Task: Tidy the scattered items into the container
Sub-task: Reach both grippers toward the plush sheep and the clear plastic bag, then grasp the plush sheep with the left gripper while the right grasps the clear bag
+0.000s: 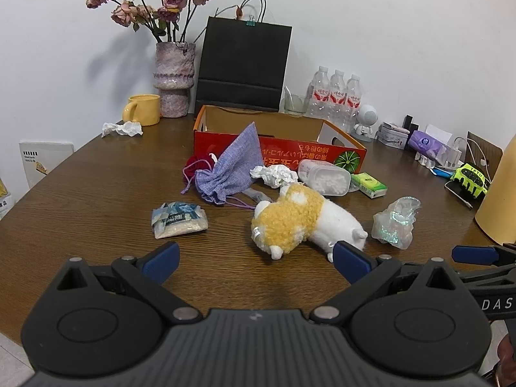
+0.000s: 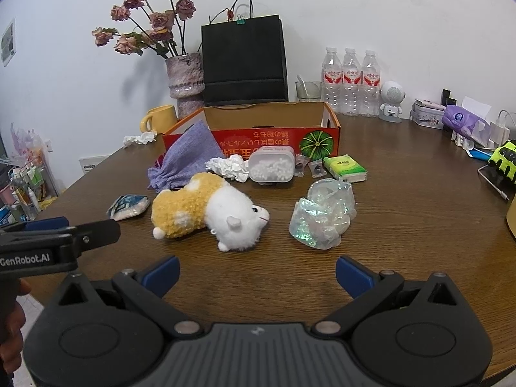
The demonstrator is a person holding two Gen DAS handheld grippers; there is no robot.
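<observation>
**Both grippers spread above the cluttered bench**

The left gripper (image 1: 254, 259) and right gripper (image 2: 256, 274) hover over the near edge of the bench (image 1: 96, 193), jaws wide apart and pinching nothing. A plush hamster (image 2: 209, 216) lies mid-bench, a lilac drawstring pouch (image 1: 230, 167) leaning on the red cardboard box (image 2: 258, 138) behind it. Crumpled iridescent wrap (image 2: 322, 219) sits toward the bench's right edge.

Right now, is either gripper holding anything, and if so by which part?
Nothing is held. The left gripper and the right gripper both stand wide open above the table, short of the plush toy, with nothing between their fingers.
</observation>
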